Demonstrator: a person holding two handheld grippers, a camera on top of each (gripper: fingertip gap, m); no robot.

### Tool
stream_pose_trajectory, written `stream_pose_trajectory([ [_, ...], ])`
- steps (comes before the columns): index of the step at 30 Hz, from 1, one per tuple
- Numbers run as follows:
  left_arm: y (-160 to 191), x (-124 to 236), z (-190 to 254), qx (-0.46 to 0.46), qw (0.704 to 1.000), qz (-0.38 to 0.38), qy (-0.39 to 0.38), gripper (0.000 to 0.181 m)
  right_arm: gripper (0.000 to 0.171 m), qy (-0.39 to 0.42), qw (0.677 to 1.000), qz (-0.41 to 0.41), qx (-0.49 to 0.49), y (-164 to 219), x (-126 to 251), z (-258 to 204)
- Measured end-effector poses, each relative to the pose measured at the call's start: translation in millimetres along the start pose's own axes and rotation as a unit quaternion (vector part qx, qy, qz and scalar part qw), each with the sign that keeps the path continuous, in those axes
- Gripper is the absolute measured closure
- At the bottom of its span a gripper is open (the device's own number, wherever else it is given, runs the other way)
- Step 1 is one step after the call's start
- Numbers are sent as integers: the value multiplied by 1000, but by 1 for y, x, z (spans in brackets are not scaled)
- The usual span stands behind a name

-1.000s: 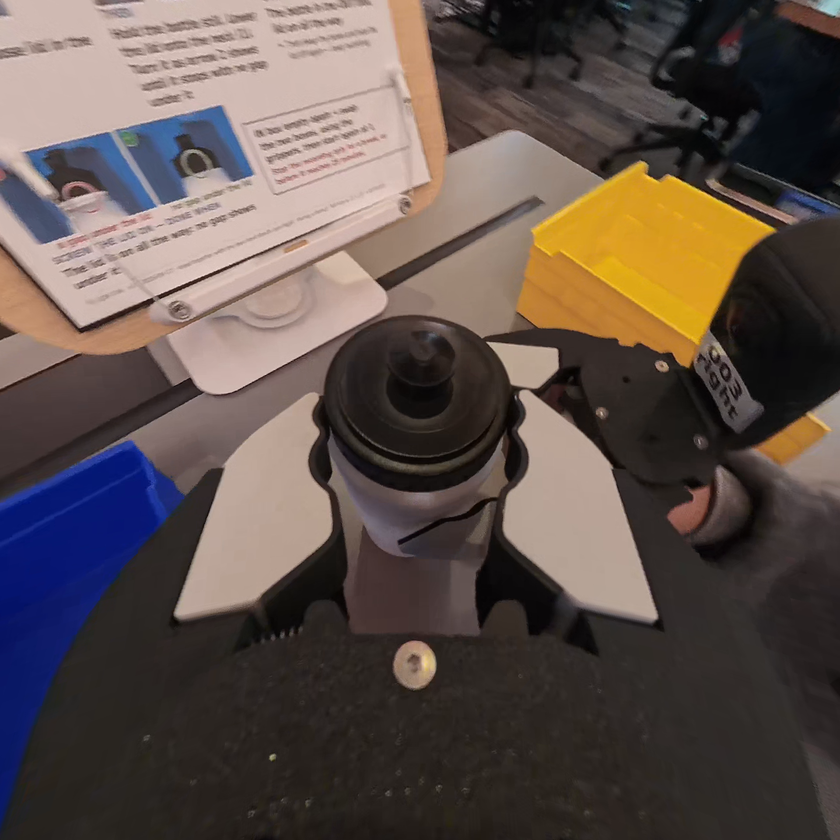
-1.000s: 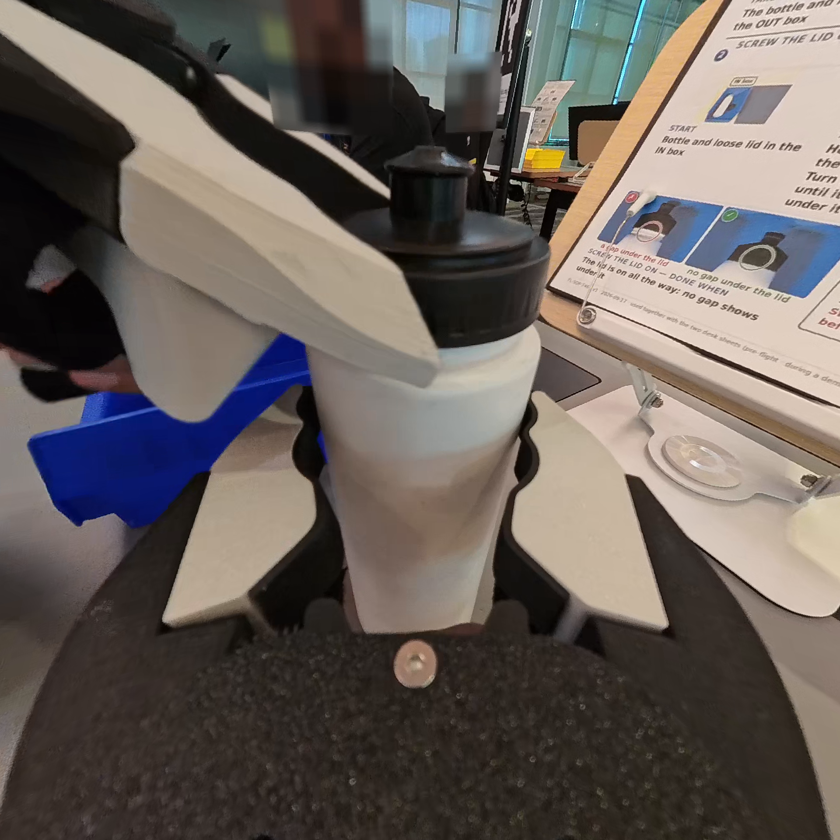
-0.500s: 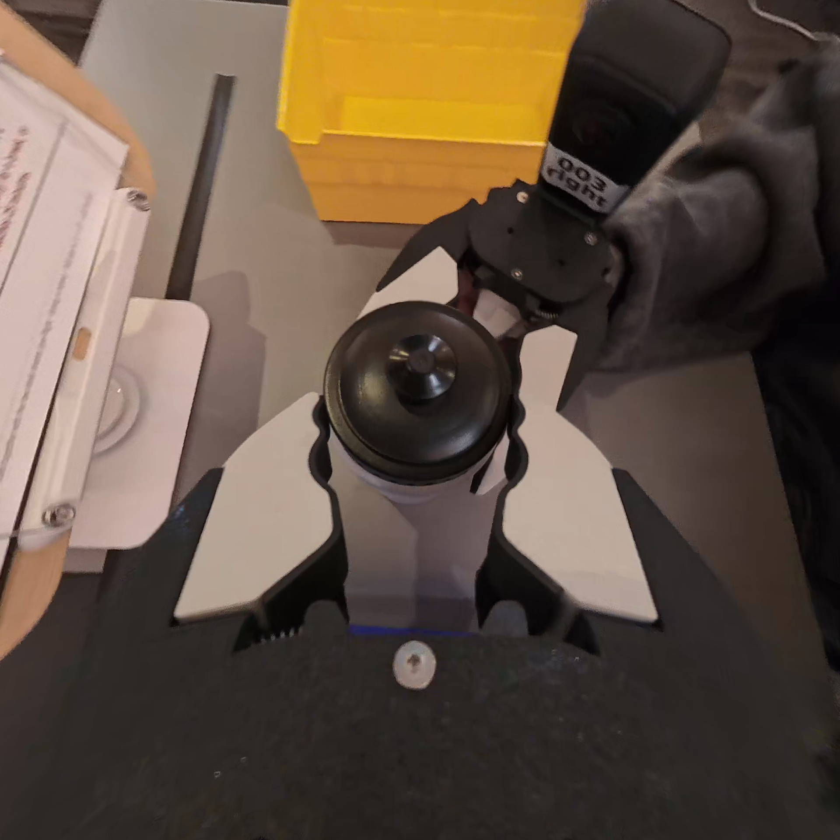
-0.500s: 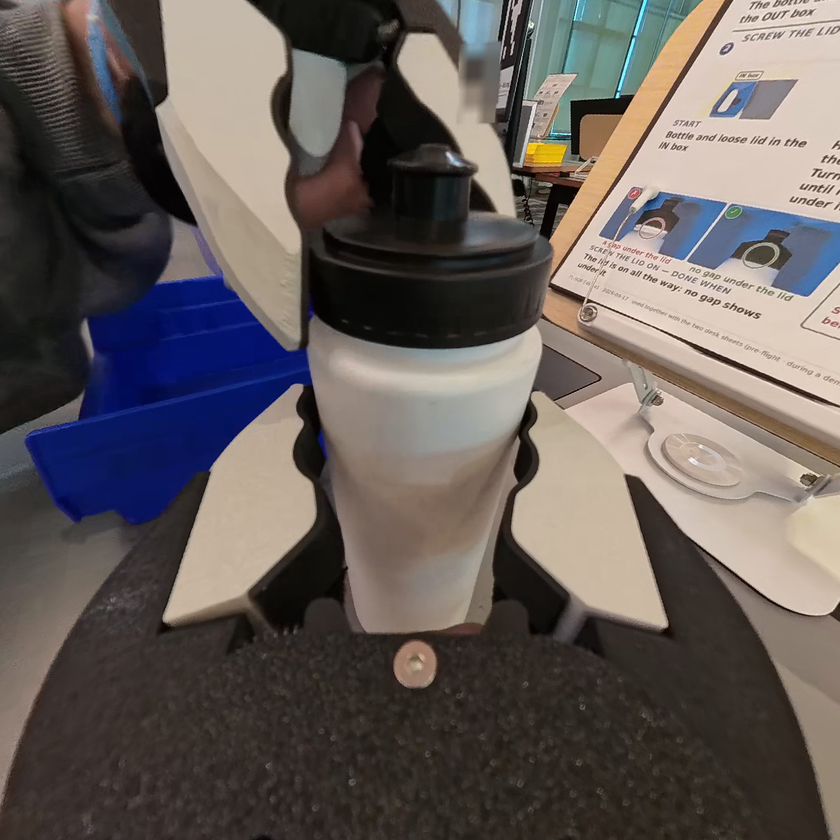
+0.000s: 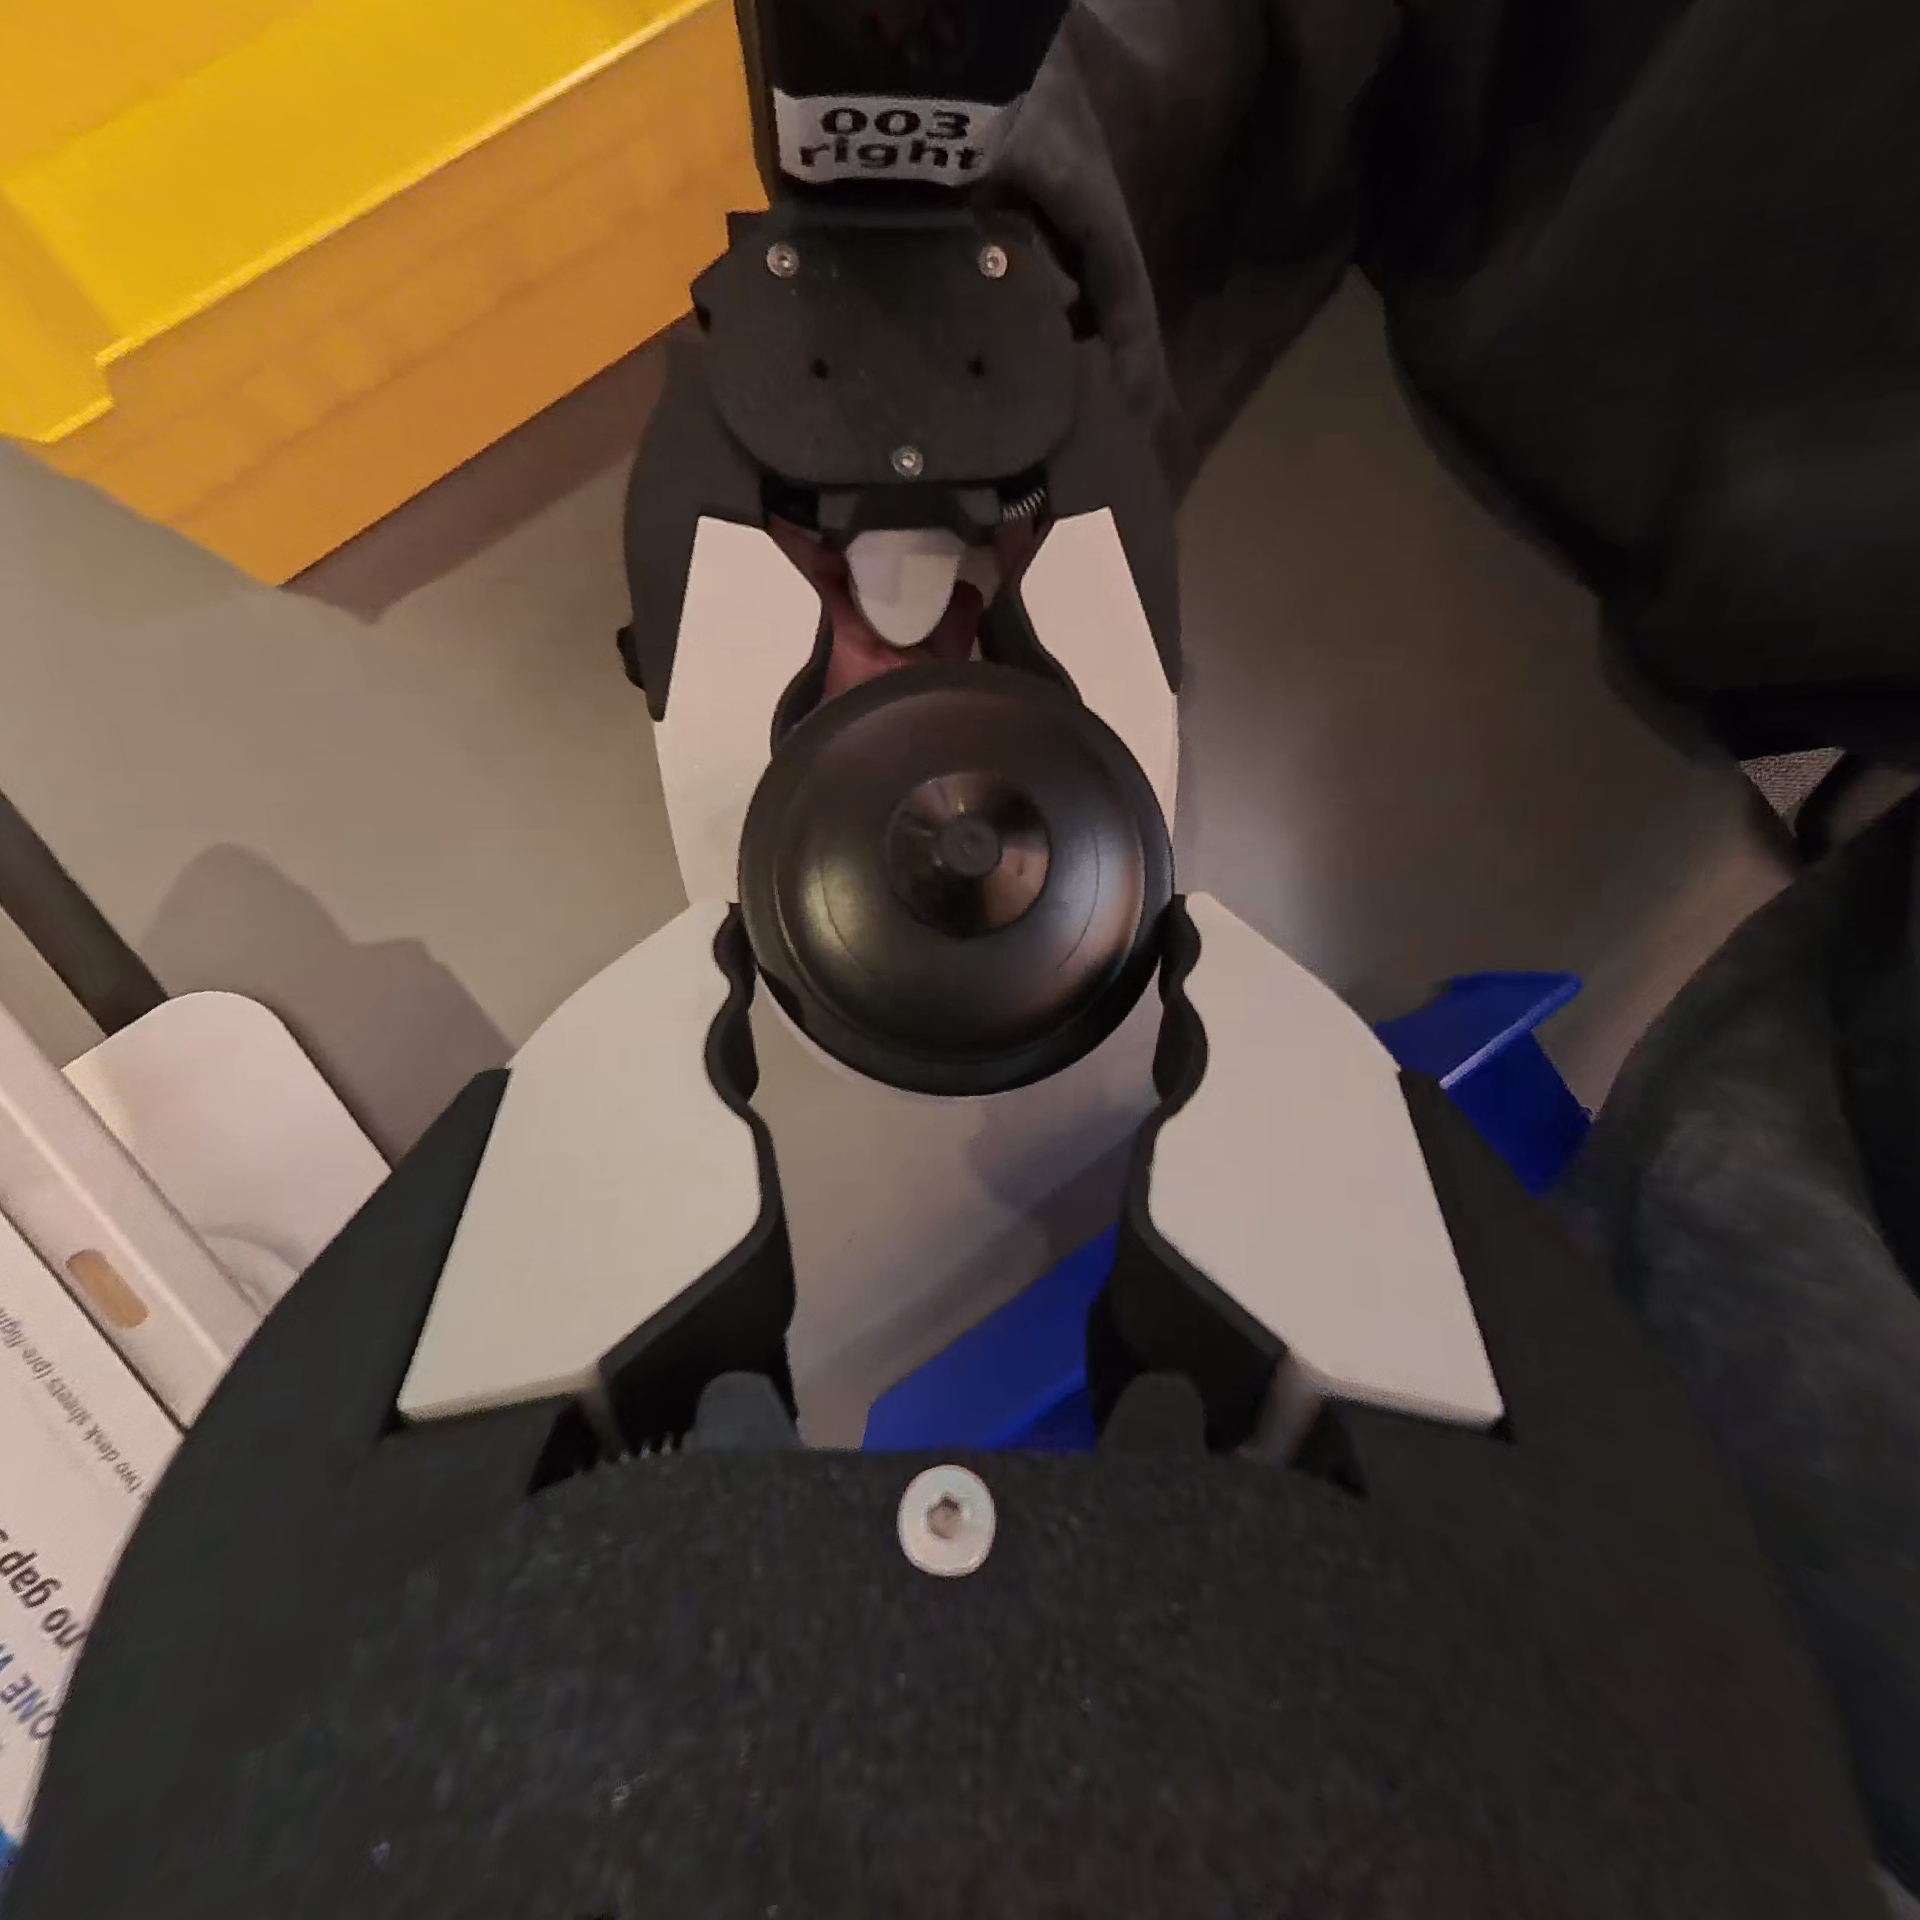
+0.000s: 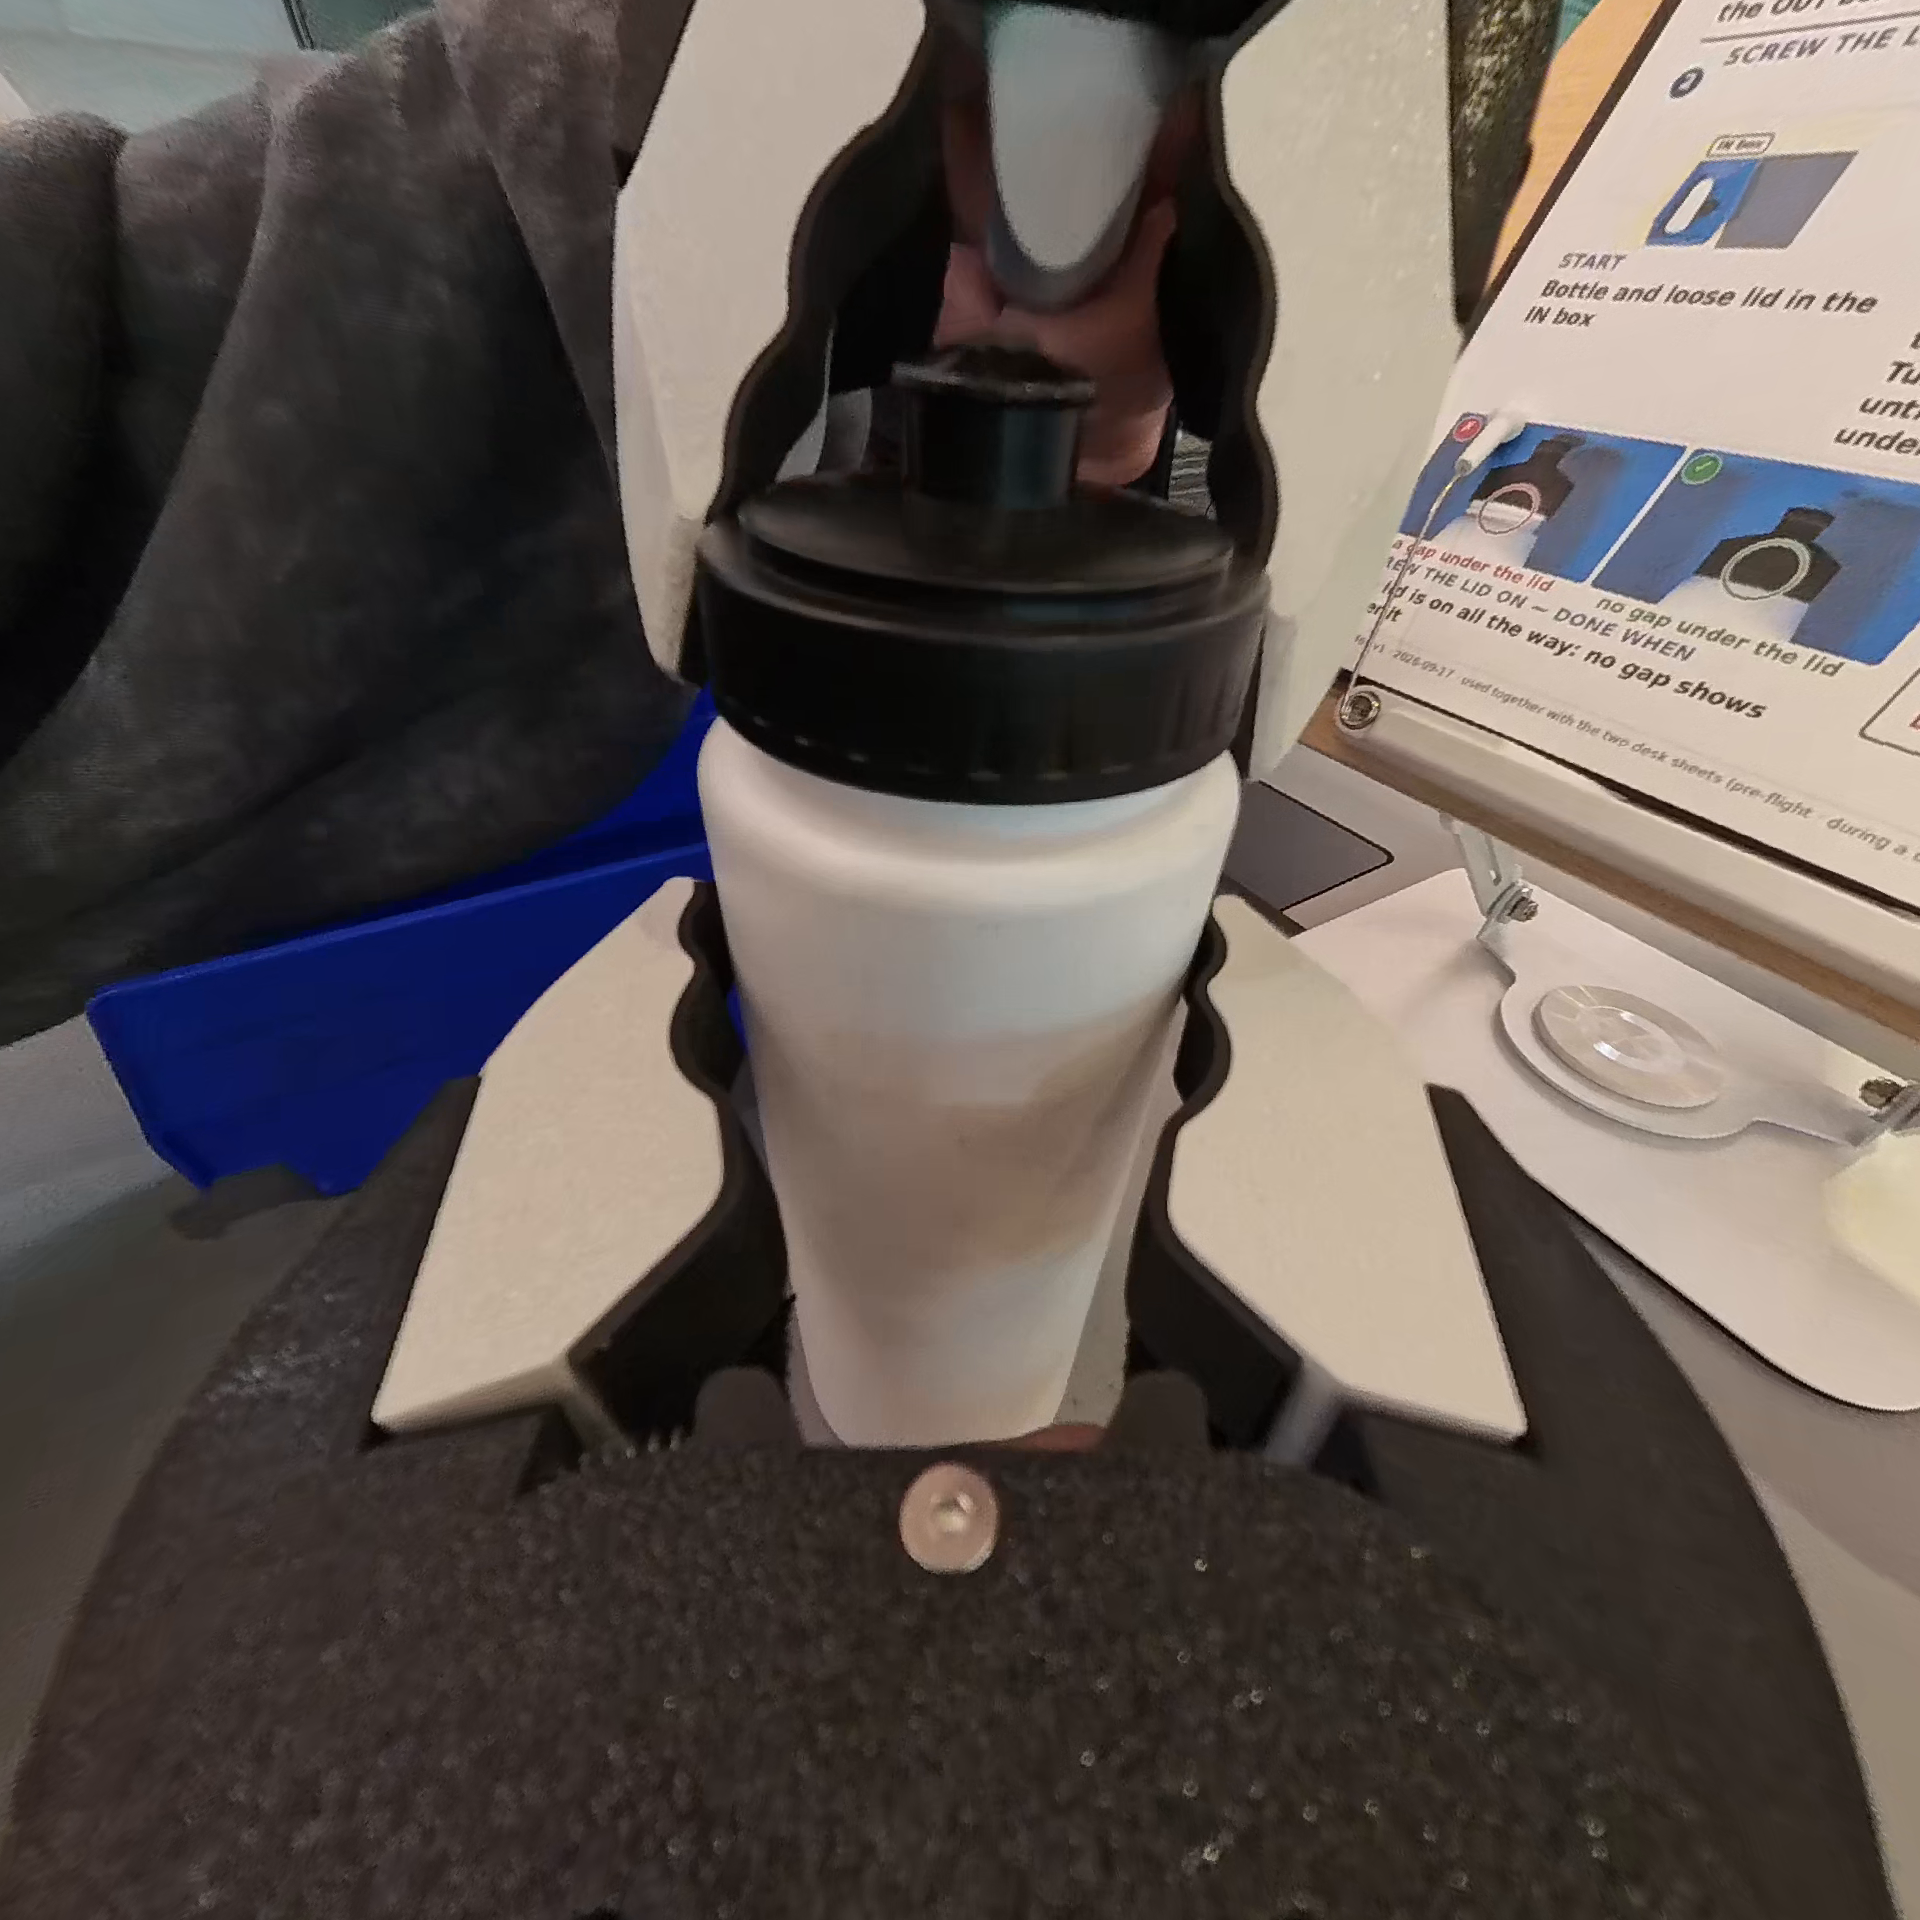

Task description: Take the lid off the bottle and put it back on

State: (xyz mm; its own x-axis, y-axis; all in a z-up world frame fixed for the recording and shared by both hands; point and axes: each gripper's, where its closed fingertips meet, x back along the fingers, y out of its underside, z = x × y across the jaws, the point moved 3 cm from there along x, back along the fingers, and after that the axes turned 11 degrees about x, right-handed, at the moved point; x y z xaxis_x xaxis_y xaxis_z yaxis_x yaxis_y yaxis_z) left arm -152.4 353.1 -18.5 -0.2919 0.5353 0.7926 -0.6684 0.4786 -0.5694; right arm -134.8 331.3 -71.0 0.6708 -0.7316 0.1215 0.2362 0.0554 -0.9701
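Lab workbench: instruction sheet (image 6: 1704,436), yellow bin (image 5: 312,260), blue bin (image 6: 395,997).

The support is a flat grey table (image 5: 416,748) with a dark slot (image 5: 73,925) running across it. A yellow plastic bin (image 5: 312,260) and a blue plastic bin (image 6: 395,997) rest on it, well apart. A white flat stand base (image 6: 1558,1195) also sits on the table and carries a tilted wooden board with a printed instruction sheet (image 6: 1714,436).
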Motion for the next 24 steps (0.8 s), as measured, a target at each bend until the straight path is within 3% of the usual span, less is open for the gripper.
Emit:
stream_pose_trajectory([
  [5,5,-1,7,42,997,28,-56,106,87,-5,1000,1,7,-1,-1,-3],
  [8,10,1,13,112,986,37,-114,83,88,-3,1000,10,5,-1,-1,-3],
  [12,-7,9,30,197,953,150,-174,72,88,-1,1000,14,0,0,-2,-2],
  [15,-19,17,28,275,885,255,-275,72,88,8,1000,12,4,-1,-3,-4],
  [18,-12,26,18,389,760,333,-399,72,87,27,1000,11,10,-1,-4,-6],
  [20,-12,23,25,436,691,377,-437,76,87,38,999,6,12,-1,-4,-7],
  [24,-20,5,40,474,613,413,-477,79,87,51,999,-1,14,-1,-4,-9],
])
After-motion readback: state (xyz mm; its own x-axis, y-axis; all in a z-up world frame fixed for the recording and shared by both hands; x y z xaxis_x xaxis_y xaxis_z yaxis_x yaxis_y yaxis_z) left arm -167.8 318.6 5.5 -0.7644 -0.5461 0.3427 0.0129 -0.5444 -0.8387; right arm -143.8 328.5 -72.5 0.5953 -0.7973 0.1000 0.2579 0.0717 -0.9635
